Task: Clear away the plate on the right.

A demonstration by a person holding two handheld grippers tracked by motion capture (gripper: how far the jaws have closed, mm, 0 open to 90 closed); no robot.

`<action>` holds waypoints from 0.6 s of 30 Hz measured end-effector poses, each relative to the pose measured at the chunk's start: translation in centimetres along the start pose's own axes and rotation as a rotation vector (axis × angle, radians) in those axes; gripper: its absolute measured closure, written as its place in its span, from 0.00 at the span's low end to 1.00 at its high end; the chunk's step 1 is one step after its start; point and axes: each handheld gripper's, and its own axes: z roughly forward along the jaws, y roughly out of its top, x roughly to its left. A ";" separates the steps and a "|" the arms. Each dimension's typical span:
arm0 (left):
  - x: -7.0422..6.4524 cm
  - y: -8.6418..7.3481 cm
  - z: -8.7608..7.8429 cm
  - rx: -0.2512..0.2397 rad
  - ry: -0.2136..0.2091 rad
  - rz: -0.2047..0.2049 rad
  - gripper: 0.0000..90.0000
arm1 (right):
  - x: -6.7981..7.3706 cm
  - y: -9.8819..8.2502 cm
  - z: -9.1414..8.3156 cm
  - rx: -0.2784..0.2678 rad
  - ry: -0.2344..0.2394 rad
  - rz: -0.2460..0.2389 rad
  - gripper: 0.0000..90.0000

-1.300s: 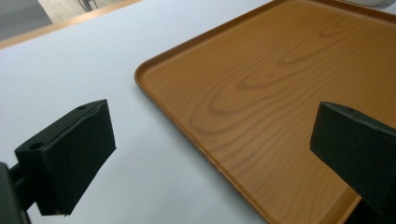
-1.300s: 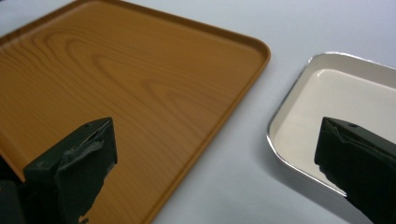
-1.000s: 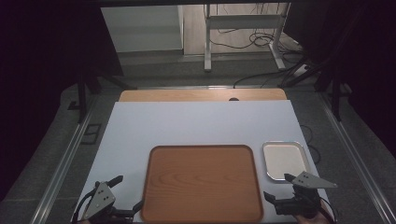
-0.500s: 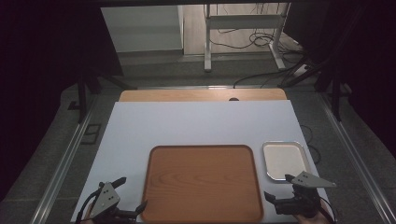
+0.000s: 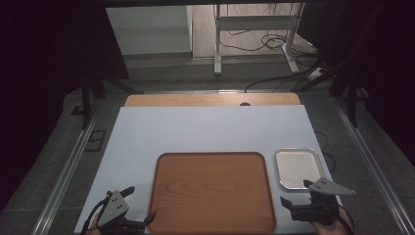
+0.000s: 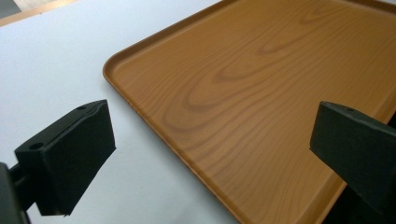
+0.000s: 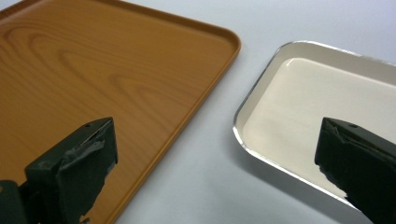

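**Two open claws at the near edge, trays between them**

A pale white surface [image 5: 205,132] fills the middle of a dim room, with a strip of wood showing along its far edge and cables trailing over the grey floor beyond. No writing or brand can be read anywhere.

The wooden tray [image 5: 211,192] lies near the front edge, centred. Just right of it, apart by a narrow gap, sits the smaller metal tray [image 5: 297,168], cream inside; both look empty.

The left claw [image 5: 134,223] hovers at the wooden tray's near left corner, jaws spread wide, holding nothing. The right claw [image 5: 293,208] hangs near the metal tray's near edge, also wide open and empty, though it is dark in the high view.

The far half of the surface is bare.
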 end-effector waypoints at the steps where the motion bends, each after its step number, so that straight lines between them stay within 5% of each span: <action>1: 0.0 0.0 0.0 0.000 -0.001 -0.002 0.00 | -0.1 0.1 0.0 -0.004 -0.006 -0.003 0.00; 18: 0.0 0.0 0.1 -0.003 -0.002 -0.002 0.00 | -2.1 0.6 0.9 0.010 -0.041 0.023 0.00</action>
